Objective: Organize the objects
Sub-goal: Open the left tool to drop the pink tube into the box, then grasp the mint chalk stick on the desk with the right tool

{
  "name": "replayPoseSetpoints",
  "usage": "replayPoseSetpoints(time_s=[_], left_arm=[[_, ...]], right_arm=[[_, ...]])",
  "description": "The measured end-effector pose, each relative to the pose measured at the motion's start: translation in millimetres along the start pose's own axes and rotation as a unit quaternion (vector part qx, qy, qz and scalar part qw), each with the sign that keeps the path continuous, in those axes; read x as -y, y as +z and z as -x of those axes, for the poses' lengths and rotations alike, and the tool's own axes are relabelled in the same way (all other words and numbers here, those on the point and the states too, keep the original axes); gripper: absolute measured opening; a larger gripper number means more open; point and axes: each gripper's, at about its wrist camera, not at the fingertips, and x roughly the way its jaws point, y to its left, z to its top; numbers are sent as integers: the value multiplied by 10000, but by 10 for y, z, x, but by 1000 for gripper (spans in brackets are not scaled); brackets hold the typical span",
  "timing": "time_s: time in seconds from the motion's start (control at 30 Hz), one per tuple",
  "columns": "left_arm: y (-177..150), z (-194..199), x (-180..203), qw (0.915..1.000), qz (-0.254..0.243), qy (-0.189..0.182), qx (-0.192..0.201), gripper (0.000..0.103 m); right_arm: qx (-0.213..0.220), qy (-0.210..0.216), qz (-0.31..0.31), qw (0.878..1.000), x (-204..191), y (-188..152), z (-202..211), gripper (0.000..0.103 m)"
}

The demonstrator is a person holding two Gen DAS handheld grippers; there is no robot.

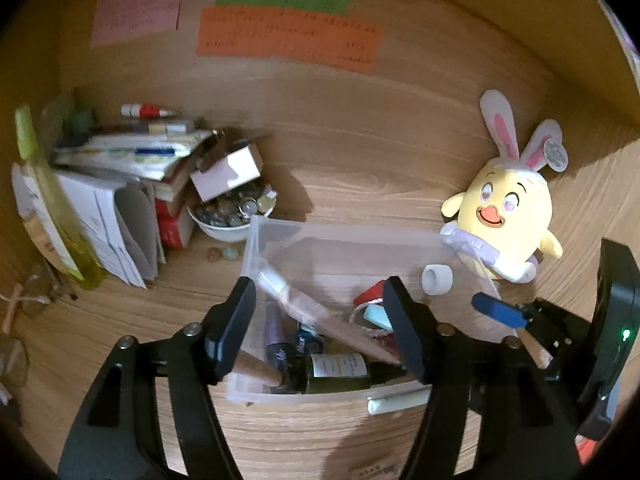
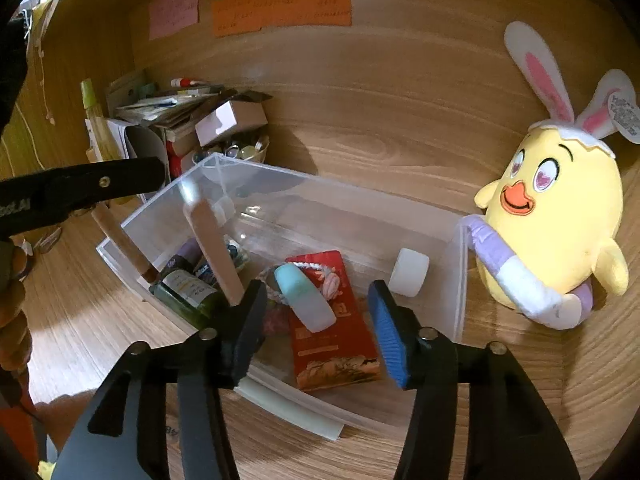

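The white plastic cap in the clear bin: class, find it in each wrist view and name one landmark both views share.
Left wrist view: the white plastic cap sits right of centre, against the clear plastic bin's right wall.
Right wrist view: the cap lies right of centre, near the bin's right wall.
Shared landmark: the yellow plush chick with bunny ears, just right of the bin.

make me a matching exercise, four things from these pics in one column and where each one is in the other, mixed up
Things:
1. red packet
2. yellow chick plush
3. white bowl of stones
4. orange note

Places:
A. stuck on the wooden back wall
B. lying flat inside the clear bin
C. beside the book stack, left of the bin
D. outside the bin, at its right end

Pairs: 1-B, 2-D, 3-C, 4-A
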Motion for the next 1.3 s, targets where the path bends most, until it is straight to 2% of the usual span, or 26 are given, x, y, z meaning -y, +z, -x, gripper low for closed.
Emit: replayPoseSetpoints(time_s=[0.13,0.2,0.33,0.4,0.47,0.6,0.87,1.3], left_arm=[[-22,120,61,9997,-199,106,110,74],[-41,177,87,9994,-286,133,151,75],[-86,287,110,9989,-388,148,200,83],[-121,350,113,9987,-425,175,241,87],[-153,410,118,9983,-475,190,275,90],[-239,523,125,9978,-566,188,293,94],[-487,641,101,9977,-643,129,196,96],[-975,434,121,9956,-833,82,-413,96]], right_arm=[[59,20,-28,10000,16,19,66,52],[119,25,-52,9999,25,29,120,62],[315,-13,-42,9995,15,44,280,64],[390,-6,-42,9992,9,49,356,76],[493,-9,-50,9988,1,37,437,79],[649,-26,41,9979,-56,-2,606,81],[831,-198,344,9958,-204,-177,815,83],[379,-129,253,9989,-175,-553,654,83]])
